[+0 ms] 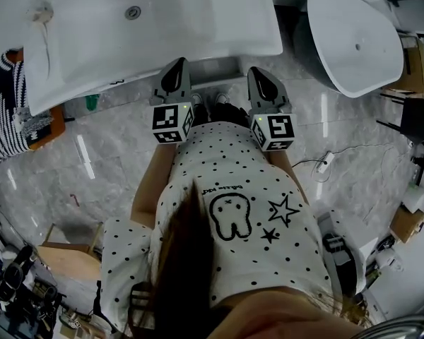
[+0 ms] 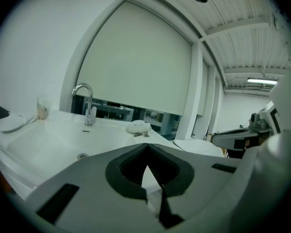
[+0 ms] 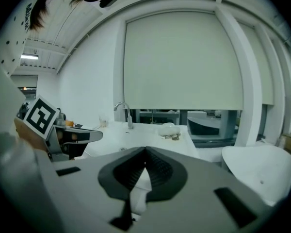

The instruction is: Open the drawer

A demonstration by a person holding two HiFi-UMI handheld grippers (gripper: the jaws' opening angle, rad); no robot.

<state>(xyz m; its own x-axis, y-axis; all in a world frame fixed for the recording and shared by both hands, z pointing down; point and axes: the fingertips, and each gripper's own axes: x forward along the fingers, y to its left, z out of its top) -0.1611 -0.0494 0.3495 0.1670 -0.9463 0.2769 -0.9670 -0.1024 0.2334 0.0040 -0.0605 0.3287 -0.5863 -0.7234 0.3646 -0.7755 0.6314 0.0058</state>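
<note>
Marble-floored showroom: left gripper point(image 1: 177, 66) and right gripper point(image 1: 259, 73), fingers clenched empty, face a white washbasin point(image 1: 212, 20); the drawer beneath, unseen, probably rigid, wants a front-edge grip.

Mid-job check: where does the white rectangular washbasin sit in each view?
Head view: white rectangular washbasin along the top, left of centre.
Left gripper view: lower left.
Right gripper view: centre, just below mid-height.
Shared landmark: white oval tub, right of the washbasin in all three.
</note>
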